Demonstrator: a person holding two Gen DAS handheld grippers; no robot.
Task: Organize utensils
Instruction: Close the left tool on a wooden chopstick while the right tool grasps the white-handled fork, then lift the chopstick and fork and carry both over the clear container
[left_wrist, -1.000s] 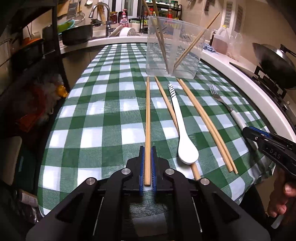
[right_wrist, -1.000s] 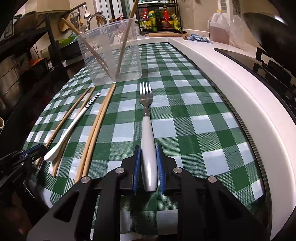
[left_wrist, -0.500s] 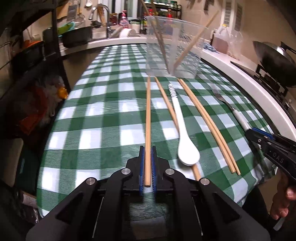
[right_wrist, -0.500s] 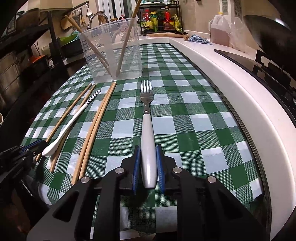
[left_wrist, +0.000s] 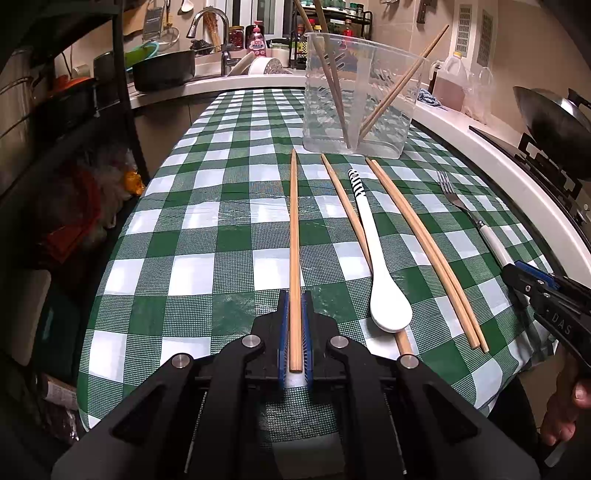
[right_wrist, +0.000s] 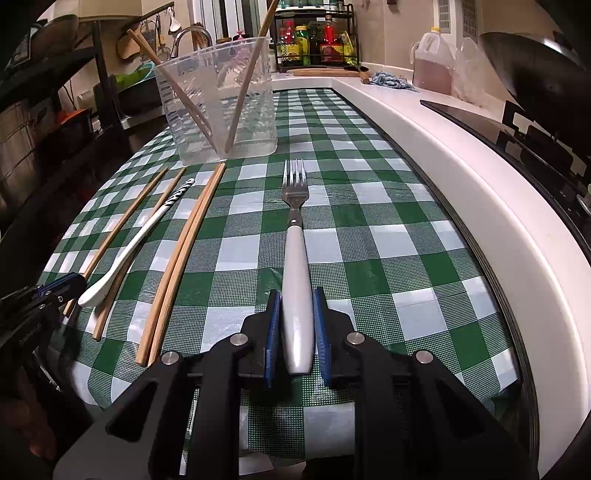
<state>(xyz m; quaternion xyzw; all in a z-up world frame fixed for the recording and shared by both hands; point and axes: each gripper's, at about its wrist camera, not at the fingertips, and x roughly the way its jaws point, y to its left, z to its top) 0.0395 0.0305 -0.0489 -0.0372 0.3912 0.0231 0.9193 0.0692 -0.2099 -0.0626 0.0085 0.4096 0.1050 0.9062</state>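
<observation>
The left tool (left_wrist: 294, 332) fills the bottom of its view: matte black angular arms, four round silver screws, and blue ribbed pads (left_wrist: 283, 332) lining the two fingers. The right tool (right_wrist: 297, 332) is built the same, black with blue pads (right_wrist: 320, 332). At the right edge of the left view its black body carries pale raised letters.

A table under a green-and-white checked cloth (left_wrist: 229, 206) carried everything. Near its far edge stood a clear plastic container (left_wrist: 356, 99). Between it and the near edge lay, from the left edge toward the right: a single chopstick (left_wrist: 294, 236), a second chopstick (left_wrist: 345, 206) partly under a white spoon (left_wrist: 382, 280), a touching pair of chopsticks (left_wrist: 424, 251), and a white-handled fork (right_wrist: 295, 258).
</observation>
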